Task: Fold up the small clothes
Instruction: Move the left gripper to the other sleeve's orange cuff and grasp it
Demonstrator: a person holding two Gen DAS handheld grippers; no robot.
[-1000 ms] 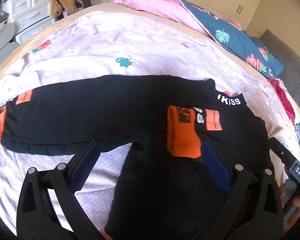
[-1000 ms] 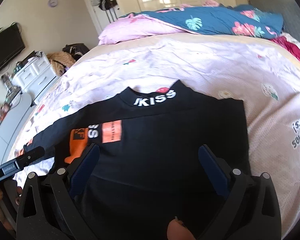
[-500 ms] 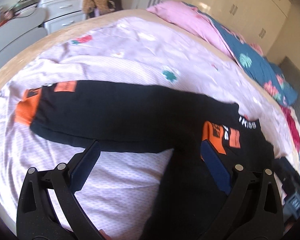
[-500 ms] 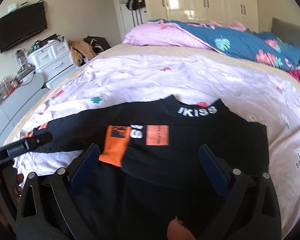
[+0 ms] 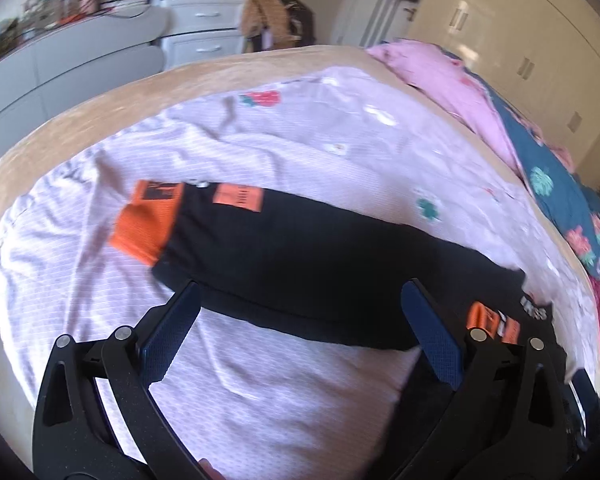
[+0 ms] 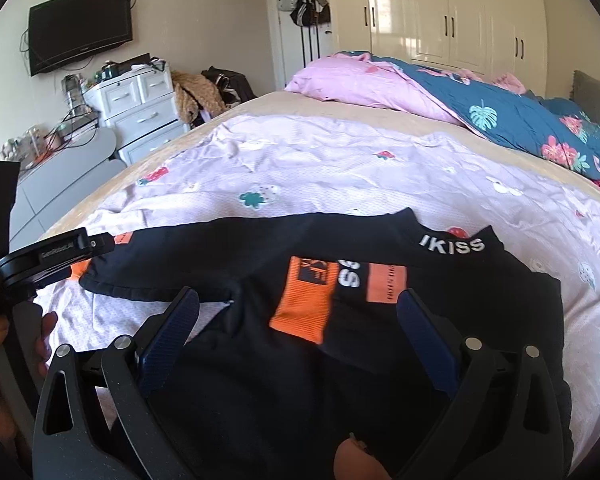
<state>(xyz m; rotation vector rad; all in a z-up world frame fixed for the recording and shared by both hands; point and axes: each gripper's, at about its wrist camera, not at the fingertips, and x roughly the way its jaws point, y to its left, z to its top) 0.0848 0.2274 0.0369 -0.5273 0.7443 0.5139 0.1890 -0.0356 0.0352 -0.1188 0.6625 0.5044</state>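
Observation:
A small black long-sleeved top (image 6: 284, 360) with orange cuffs and an "IKISS" collar lies flat on the lilac bedsheet (image 6: 320, 168). One sleeve is folded across its chest, its orange cuff (image 6: 306, 304) lying on the body. The other sleeve (image 5: 320, 264) stretches out to the left, ending in an orange cuff (image 5: 148, 228). My left gripper (image 5: 300, 300) is open and empty, hovering over that outstretched sleeve. My right gripper (image 6: 298, 308) is open and empty above the top's body. The left gripper's body also shows in the right wrist view (image 6: 48, 258).
A pink quilt (image 6: 364, 84) and a blue floral quilt (image 6: 512, 120) lie heaped at the far side of the bed. White drawers (image 6: 140, 112) and a grey desk (image 5: 72, 68) stand beyond the bed's left edge. Wardrobes (image 6: 452, 12) line the back wall.
My left gripper has swung left, from over the folded cuff and body to over the outstretched sleeve. My right gripper has drawn back and risen a little. Both stayed open.

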